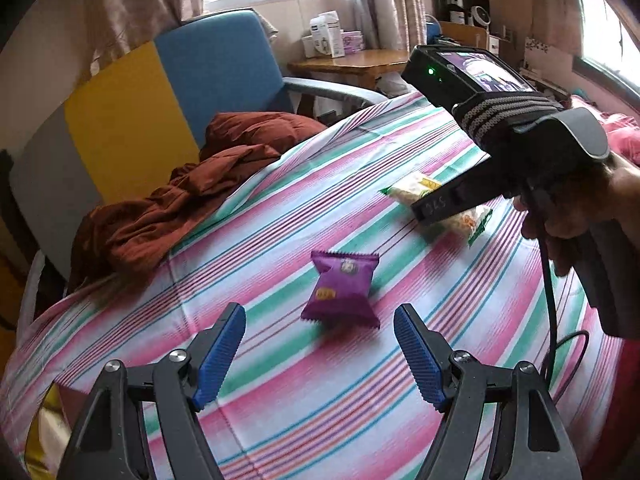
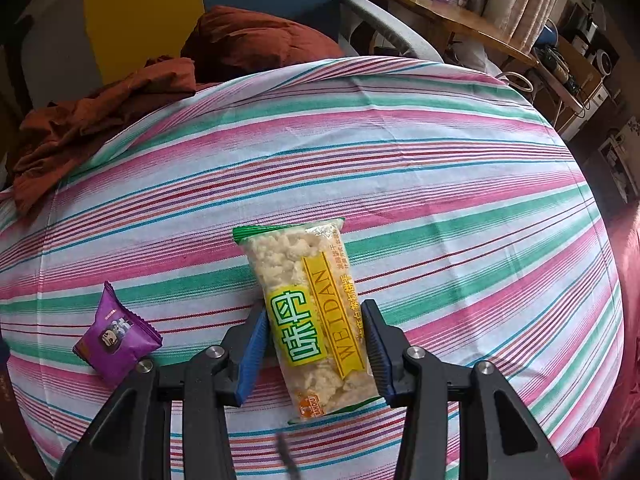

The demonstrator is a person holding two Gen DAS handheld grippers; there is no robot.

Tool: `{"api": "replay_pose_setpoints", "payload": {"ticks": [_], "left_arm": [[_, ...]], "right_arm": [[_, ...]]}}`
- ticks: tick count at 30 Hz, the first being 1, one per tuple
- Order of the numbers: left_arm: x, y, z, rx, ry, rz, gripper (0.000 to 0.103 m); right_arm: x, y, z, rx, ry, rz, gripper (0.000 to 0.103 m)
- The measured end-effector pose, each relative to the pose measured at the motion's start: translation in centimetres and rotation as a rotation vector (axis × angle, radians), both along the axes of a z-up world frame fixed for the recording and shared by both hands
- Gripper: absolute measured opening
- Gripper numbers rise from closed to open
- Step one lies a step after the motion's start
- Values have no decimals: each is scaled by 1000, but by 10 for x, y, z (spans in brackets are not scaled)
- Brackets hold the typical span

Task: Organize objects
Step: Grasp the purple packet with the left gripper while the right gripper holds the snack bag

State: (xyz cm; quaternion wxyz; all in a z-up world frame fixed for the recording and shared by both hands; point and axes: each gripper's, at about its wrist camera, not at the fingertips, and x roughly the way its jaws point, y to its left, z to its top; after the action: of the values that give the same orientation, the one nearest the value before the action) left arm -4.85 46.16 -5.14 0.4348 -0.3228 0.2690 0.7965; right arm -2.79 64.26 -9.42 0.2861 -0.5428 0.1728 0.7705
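Observation:
A purple snack packet (image 1: 342, 288) lies on the striped cloth (image 1: 304, 408), just beyond the tips of my left gripper (image 1: 320, 314), which stands open with nothing between its blue pads. Off to the right a hand (image 1: 580, 208) holds my right gripper (image 1: 430, 216) over a clear packet of rice crackers (image 1: 412, 186). In the right wrist view the right gripper (image 2: 314, 312) is shut on that cracker packet (image 2: 304, 276), pads pressing its long sides. The purple snack packet (image 2: 116, 340) lies to its left.
A rust-brown garment (image 1: 180, 208) is heaped at the cloth's far left edge, in front of a blue and yellow chair (image 1: 224, 68). A wooden side table (image 1: 352, 64) with boxes stands behind. A black cable (image 1: 554, 320) hangs from the right gripper.

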Motion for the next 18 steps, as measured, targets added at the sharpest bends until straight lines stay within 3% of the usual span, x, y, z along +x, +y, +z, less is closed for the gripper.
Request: {"api": "replay_pose_setpoints", "payload": {"ticks": [10,15,18], "left_arm": [[-29,21,-9,29,-80,-40,79],[-29,36,-17,7,-81,-87,79],[-21,46,-24,-37,-38,-128,79]], "right_arm": [[-2,-1,4,-3,14,7,46],[-4,-4,4,-2,16,17,46],[-6,-5,5,2,18,26,46]]}}
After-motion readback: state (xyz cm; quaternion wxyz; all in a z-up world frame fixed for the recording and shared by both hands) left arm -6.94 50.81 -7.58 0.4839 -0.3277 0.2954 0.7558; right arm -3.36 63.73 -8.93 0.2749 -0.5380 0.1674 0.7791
